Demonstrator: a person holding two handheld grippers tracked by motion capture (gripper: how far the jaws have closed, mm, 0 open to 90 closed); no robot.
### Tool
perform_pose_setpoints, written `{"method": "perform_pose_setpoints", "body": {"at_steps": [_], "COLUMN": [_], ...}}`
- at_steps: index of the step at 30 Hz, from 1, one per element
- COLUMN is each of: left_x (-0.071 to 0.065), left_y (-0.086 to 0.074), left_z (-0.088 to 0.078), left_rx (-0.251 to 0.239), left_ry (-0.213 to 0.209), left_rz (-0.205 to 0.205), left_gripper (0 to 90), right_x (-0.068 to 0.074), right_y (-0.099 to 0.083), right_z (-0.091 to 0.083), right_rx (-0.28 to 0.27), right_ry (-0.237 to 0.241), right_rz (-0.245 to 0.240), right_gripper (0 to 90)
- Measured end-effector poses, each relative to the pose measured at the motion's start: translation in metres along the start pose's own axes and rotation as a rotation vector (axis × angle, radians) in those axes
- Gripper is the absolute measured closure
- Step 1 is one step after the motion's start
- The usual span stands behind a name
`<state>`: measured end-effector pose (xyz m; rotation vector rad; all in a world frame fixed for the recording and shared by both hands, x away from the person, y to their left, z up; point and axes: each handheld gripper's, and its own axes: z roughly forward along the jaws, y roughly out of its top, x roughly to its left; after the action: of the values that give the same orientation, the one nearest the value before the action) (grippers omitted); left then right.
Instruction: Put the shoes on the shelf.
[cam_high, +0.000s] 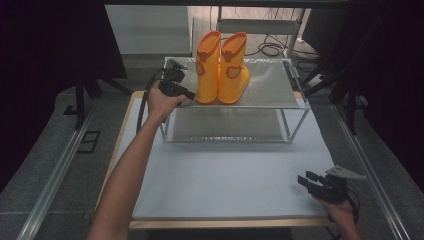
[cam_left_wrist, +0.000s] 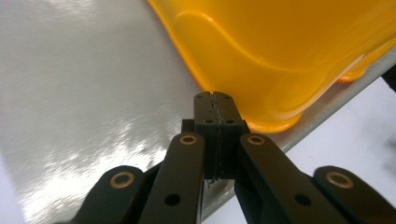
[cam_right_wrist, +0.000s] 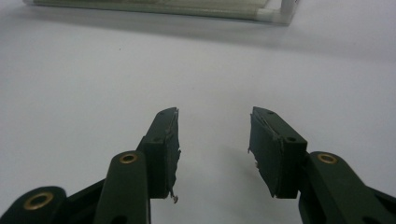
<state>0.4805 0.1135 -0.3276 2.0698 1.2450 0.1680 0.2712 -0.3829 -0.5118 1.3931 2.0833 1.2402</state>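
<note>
Up on the rack's top shelf, the yellow boots stand together; the left gripper, fingers closed on nothing, touches one boot's heel, while the right gripper rests open on the table.

Black left tool and right tool; brass-ringed rivets on linkages; grey three-cornered plates; black trailing cables; bare forearms.

Bright overhead light, dark surroundings; glare on the metal shelf; close views soft, slightly blurred.
</note>
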Motion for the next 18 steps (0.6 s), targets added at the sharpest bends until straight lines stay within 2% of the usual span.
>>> {"method": "perform_pose_setpoints", "body": {"at_steps": [13,18], "left_x": [-0.006,-0.012], "left_y": [0.001,0.002], "left_z": [0.000,0.002], "left_rx": [-0.025,-0.022], "left_ry": [-0.005,-0.021], "left_rz": [-0.026,-0.019], "left_gripper": [90.0,90.0], "right_x": [0.000,0.002], "right_y": [0.000,0.001], "right_z": [0.000,0.000], "right_rx": [-0.004,-0.005], "right_ry": [0.001,0.006], "right_rz": [-0.002,-0.006], "right_gripper": [52.1,52.1]}}
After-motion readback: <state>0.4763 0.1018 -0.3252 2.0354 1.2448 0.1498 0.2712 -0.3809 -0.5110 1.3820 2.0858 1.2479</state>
